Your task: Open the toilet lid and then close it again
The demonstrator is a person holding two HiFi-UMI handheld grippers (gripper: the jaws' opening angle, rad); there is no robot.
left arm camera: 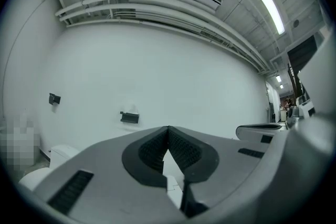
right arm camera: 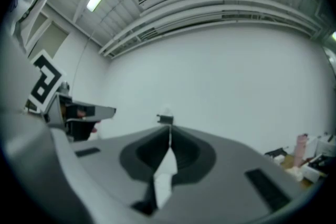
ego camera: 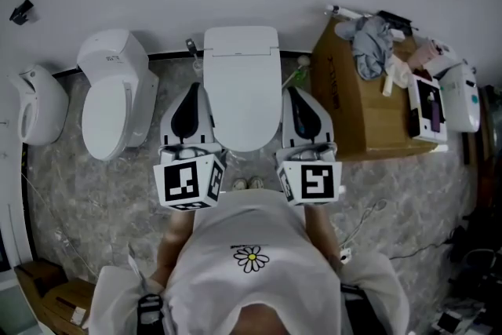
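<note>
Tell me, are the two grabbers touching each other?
Apart. The head view shows the left gripper and the right gripper on opposite sides of the closed toilet lid, with the lid between them.

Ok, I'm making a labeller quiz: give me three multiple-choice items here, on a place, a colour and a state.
1. The cardboard box stands where? A: right of the middle toilet. B: left of it. C: on top of it.
2. That toilet's lid is: A: black. B: white. C: brown.
3. The left gripper's jaws are: A: wide apart. B: clamped on the lid. C: together, empty.
Answers: A, the box is by the toilet's right side; B, the lowered lid shows white; C, the left gripper view shows the jaw tips meeting with nothing between.
</note>
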